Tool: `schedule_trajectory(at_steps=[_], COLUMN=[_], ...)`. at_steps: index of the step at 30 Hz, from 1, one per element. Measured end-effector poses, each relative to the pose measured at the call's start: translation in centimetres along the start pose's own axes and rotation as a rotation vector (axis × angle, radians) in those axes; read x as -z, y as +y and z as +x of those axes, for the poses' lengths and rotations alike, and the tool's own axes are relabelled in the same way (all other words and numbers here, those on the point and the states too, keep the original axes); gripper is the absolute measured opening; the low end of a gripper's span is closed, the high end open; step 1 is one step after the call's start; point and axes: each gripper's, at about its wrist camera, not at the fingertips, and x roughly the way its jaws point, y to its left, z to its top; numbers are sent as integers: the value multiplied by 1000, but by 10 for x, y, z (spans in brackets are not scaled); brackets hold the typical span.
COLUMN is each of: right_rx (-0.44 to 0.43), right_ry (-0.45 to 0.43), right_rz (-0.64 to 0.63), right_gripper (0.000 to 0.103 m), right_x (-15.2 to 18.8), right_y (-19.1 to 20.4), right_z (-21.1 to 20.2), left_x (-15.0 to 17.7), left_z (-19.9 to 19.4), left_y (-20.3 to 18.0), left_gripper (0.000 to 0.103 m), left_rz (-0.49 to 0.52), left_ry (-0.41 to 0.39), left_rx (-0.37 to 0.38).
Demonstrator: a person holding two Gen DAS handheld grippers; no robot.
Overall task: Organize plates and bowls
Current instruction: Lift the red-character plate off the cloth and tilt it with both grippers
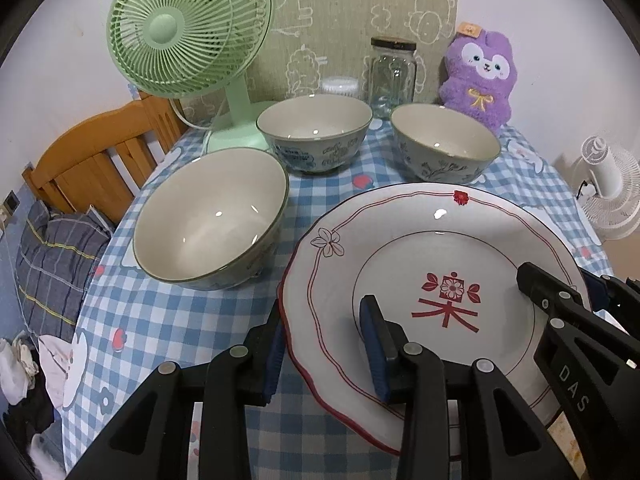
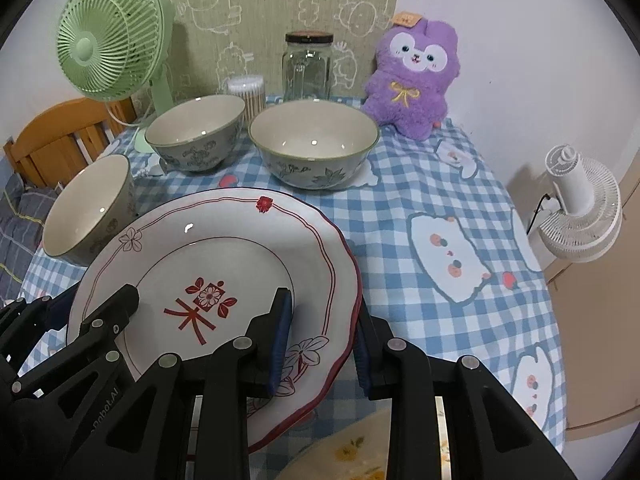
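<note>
A white plate (image 1: 420, 248) (image 2: 224, 248) with red line trim and a red flower mark is held between both grippers, a little above the checked tablecloth. A second red rim shows right under it in the right wrist view. My left gripper (image 1: 326, 356) (image 2: 120, 304) is shut on the plate's left rim. My right gripper (image 2: 324, 344) (image 1: 536, 284) is shut on its right rim. Three floral bowls stand upright behind: one at the left (image 1: 212, 220) (image 2: 92, 208), one in the middle (image 1: 316, 128) (image 2: 196, 128), one at the right (image 1: 444, 140) (image 2: 314, 136).
A green fan (image 1: 188, 28), a glass jar (image 2: 308, 64), a tub of cotton swabs (image 2: 248, 88) and a purple plush toy (image 2: 412, 76) line the table's back. Another plate with yellow flowers (image 2: 352, 452) lies below my right gripper. A white fan (image 2: 576, 212) stands off the table's right edge.
</note>
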Motion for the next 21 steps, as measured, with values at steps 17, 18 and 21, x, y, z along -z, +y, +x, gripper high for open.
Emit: schedule_trajectory(at_steps=[17,18,21], right_rx=[46,50,60], right_ry=[-91,-95,-105], right_rz=[33,36,47], right_gripper=[31,31,31], right_x=[24,26,32], right_y=[-19,-21,-27], right_z=[-55,-58,-66], left_x=[17,18,23], left_z=[-48,-50,-57], left_y=[-19,-21,-27], left_gripper=[36,36,36], left_rz=[31,35,43], left_ry=[-88,-91,-96], left_rx=[31,33,43])
